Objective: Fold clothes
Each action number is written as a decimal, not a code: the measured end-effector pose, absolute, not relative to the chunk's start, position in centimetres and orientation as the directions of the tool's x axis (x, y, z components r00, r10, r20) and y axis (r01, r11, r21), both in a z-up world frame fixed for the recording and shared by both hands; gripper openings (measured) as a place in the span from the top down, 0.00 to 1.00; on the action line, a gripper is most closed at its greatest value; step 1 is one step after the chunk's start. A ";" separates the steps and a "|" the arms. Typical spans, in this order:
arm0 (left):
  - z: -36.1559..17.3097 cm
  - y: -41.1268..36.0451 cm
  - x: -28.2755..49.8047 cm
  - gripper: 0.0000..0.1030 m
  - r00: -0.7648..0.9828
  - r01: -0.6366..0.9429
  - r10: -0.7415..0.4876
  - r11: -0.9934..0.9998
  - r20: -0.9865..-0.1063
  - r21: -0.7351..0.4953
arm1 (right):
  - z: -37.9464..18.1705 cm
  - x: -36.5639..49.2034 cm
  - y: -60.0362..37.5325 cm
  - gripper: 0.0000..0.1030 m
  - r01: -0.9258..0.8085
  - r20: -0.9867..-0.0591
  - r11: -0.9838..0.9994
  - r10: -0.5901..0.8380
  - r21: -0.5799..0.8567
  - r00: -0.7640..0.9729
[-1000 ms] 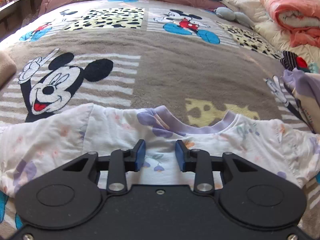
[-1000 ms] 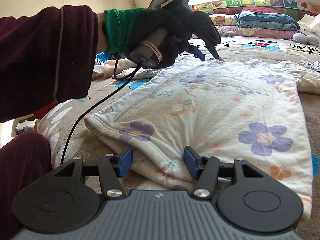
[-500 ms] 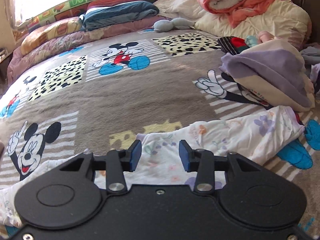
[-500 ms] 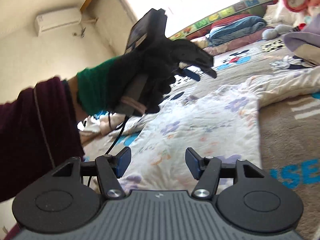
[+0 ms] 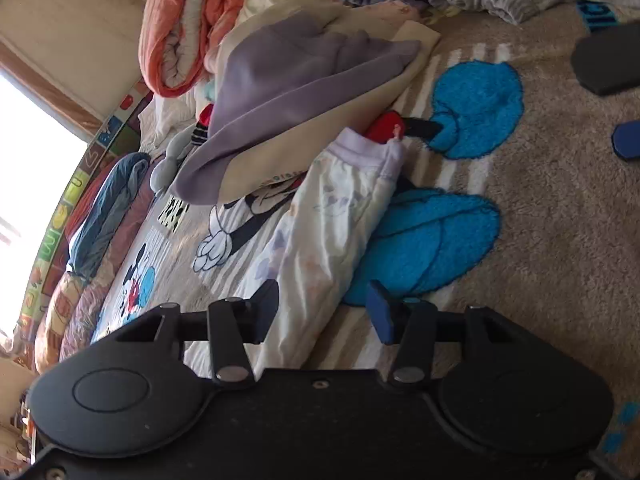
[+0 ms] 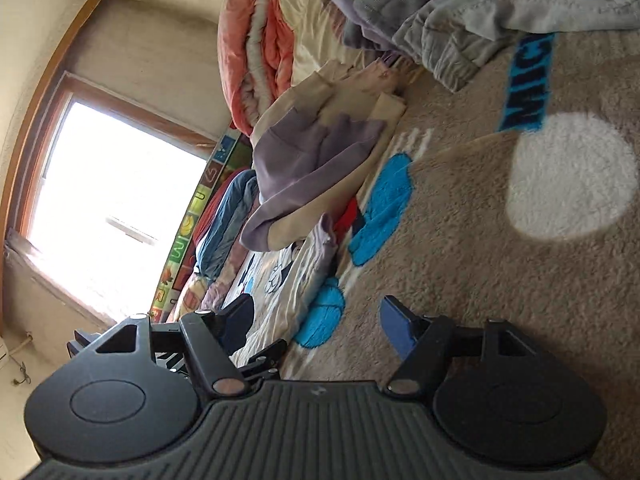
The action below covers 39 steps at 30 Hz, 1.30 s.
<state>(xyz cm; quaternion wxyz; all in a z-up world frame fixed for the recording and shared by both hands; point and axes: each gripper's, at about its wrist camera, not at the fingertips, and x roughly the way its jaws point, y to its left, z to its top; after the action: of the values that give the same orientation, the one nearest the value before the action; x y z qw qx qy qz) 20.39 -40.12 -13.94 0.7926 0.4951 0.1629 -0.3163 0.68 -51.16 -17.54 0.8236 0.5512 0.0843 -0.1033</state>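
**Sleeve ahead of my left tool**

While the floral top lies flat on the bed's cartoon blanket, its sleeve runs lengthwise away from my left tool, purple cuff at the far end. The near end of the sleeve sits between that tool's pads, which have just been opening and stand apart, not pressing the cloth. My right tool has also been widening and holds nothing; the sleeve lies to the left of it, past its left pad. So I judge my left hand the nearer one. Beyond the cuff rests a folded purple and cream garment.
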 end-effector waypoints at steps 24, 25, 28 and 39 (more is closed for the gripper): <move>-10.0 -44.2 23.4 0.93 0.799 0.596 -0.330 0.554 -0.503 0.582 | -19.1 -1.0 -54.2 0.37 0.335 -0.271 0.222 -0.274 0.916 0.923; -8.3 -43.2 23.9 0.93 0.787 0.606 -0.354 0.599 -0.505 0.524 | -18.9 -0.8 -53.9 0.35 0.330 -0.268 0.238 -0.260 0.913 0.928; -3.9 -39.3 25.4 0.93 0.773 0.604 -0.399 0.701 -0.493 0.380 | -17.9 1.1 -52.4 0.35 0.304 -0.264 0.344 -0.157 0.888 0.952; 3.3 -20.7 28.0 0.93 0.775 0.471 -0.448 0.880 -0.445 -0.065 | -15.6 8.2 -43.9 0.39 0.123 -0.334 0.610 0.246 0.783 0.910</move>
<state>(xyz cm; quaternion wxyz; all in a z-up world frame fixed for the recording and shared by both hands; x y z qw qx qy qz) 28.02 -20.66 3.35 0.9419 0.0249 0.2295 -0.2441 8.16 -43.89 -15.63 0.8725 0.4401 0.2094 0.0352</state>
